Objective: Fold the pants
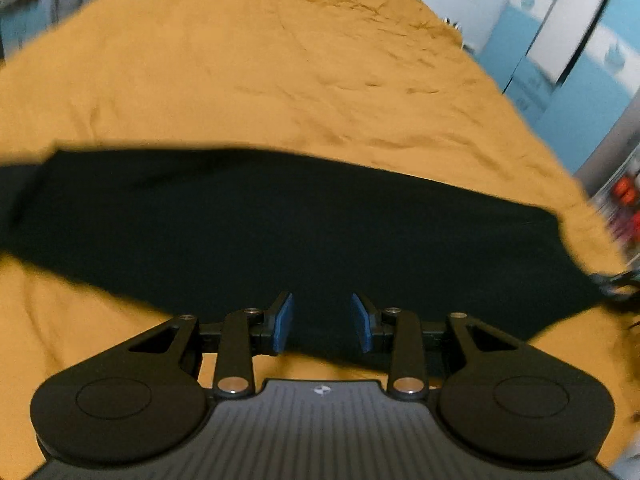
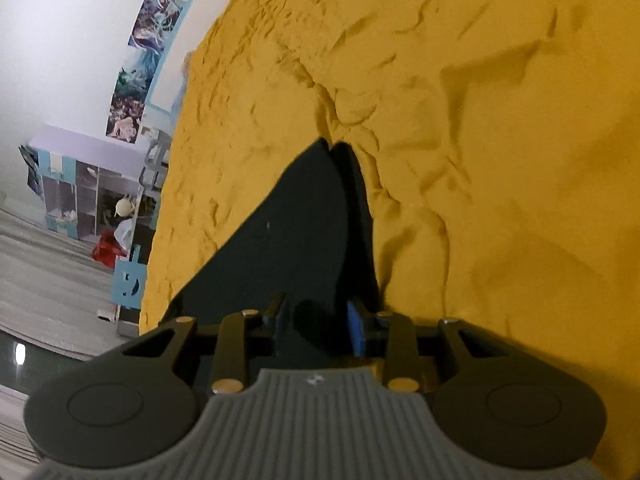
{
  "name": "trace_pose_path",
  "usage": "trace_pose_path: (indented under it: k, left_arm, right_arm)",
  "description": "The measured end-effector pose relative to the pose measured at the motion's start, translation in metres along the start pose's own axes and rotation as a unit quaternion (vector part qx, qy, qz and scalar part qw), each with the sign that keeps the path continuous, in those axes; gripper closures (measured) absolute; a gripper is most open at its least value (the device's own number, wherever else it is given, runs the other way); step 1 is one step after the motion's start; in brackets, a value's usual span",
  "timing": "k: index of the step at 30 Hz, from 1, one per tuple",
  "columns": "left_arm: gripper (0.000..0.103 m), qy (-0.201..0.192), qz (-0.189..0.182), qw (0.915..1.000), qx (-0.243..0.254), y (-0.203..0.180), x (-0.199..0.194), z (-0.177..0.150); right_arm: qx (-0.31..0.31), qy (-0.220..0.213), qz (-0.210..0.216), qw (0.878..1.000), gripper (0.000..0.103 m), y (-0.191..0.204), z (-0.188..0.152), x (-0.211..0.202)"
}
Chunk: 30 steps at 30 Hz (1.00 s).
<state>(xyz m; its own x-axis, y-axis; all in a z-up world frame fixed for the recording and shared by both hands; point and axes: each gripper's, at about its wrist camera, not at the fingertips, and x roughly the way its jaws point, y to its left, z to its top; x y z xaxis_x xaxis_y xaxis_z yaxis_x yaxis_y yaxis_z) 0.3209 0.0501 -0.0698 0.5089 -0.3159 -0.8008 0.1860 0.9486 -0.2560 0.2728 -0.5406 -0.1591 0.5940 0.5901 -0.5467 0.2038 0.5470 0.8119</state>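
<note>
Black pants [image 1: 280, 220] lie flat in a long band across a mustard-yellow bedspread [image 1: 280, 60]. My left gripper [image 1: 322, 320] hovers over the near edge of the band. Its blue pads [image 1: 283, 322] stand apart with nothing pinched between them. In the right wrist view the pants [image 2: 296, 220] run away from me and taper to a folded end with two layers showing. My right gripper [image 2: 316, 322] is low over that cloth, jaws apart. A small hump of black fabric sits between the fingers, and the pads do not press on it.
The rumpled bedspread [image 2: 480, 160] fills most of both views. Its edge drops to a grey floor [image 2: 48, 280] at the left of the right wrist view, beside a shelf unit [image 2: 80, 192] and a red bundle [image 2: 106, 250]. Blue and white cupboards [image 1: 560, 40] stand past the bed's far right side.
</note>
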Motion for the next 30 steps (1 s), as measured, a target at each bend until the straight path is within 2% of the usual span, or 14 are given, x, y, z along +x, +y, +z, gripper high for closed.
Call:
trace_pose_path:
  k: [2, 5, 9, 13, 14, 15, 16, 17, 18, 19, 21, 23, 26, 30]
  left_arm:
    - [0.062, 0.0, -0.031, 0.9991, -0.03, -0.006, -0.002, -0.014]
    - [0.062, 0.003, -0.055, 0.9967, -0.06, -0.015, 0.0, -0.033]
    - [0.062, 0.004, -0.099, 0.9891, -0.109, -0.023, 0.016, -0.051]
    - [0.057, 0.003, -0.124, 0.9823, -0.14, -0.039, 0.037, -0.06]
    - [0.057, 0.006, -0.131, 0.9804, -0.147, -0.043, 0.043, -0.061]
    - [0.057, 0.009, -0.135, 0.9791, -0.151, -0.045, 0.05, -0.061]
    - [0.068, 0.01, -0.14, 0.9782, -0.154, -0.049, 0.056, -0.06]
    - [0.081, 0.012, -0.139, 0.9782, -0.154, -0.053, 0.061, -0.06]
    - [0.095, 0.012, -0.124, 0.9808, -0.15, -0.058, 0.064, -0.058]
    - [0.101, 0.008, -0.111, 0.9831, -0.145, -0.06, 0.062, -0.059]
    - [0.102, 0.002, -0.122, 0.9804, -0.155, -0.055, 0.052, -0.055]
    - [0.102, 0.003, -0.119, 0.984, -0.133, -0.059, 0.041, -0.049]
    - [0.102, 0.03, -0.1, 0.9896, -0.099, -0.068, 0.039, -0.048]
    - [0.103, 0.067, -0.079, 0.9899, -0.096, -0.067, 0.059, -0.058]
  right_arm:
    - [0.0, -0.004, 0.005, 1.0, 0.075, 0.001, -0.002, -0.003]
    - [-0.013, -0.005, -0.004, 1.0, 0.075, 0.004, -0.006, -0.005]
    - [-0.016, -0.01, -0.006, 1.0, 0.075, 0.004, -0.01, -0.009]
    - [-0.012, -0.02, -0.004, 1.0, 0.076, 0.0, -0.011, -0.009]
    - [-0.014, -0.022, -0.005, 1.0, 0.079, 0.0, -0.012, -0.009]
    - [-0.017, -0.025, -0.01, 0.999, 0.086, 0.0, -0.012, -0.009]
    - [-0.019, -0.027, -0.013, 0.999, 0.093, 0.0, -0.011, -0.009]
    - [-0.016, -0.029, -0.011, 0.999, 0.094, -0.001, -0.01, -0.009]
    - [-0.015, -0.031, -0.011, 0.999, 0.101, -0.001, -0.009, -0.009]
    - [-0.016, -0.034, -0.011, 0.999, 0.103, 0.0, -0.007, -0.01]
    - [-0.021, -0.04, -0.004, 0.999, 0.103, 0.006, -0.004, -0.018]
    - [-0.037, -0.043, -0.01, 0.998, 0.103, 0.013, -0.001, -0.026]
    - [-0.05, -0.031, -0.032, 0.998, 0.103, 0.012, -0.002, -0.028]
    - [-0.023, -0.02, -0.051, 0.998, 0.103, -0.011, -0.01, -0.015]
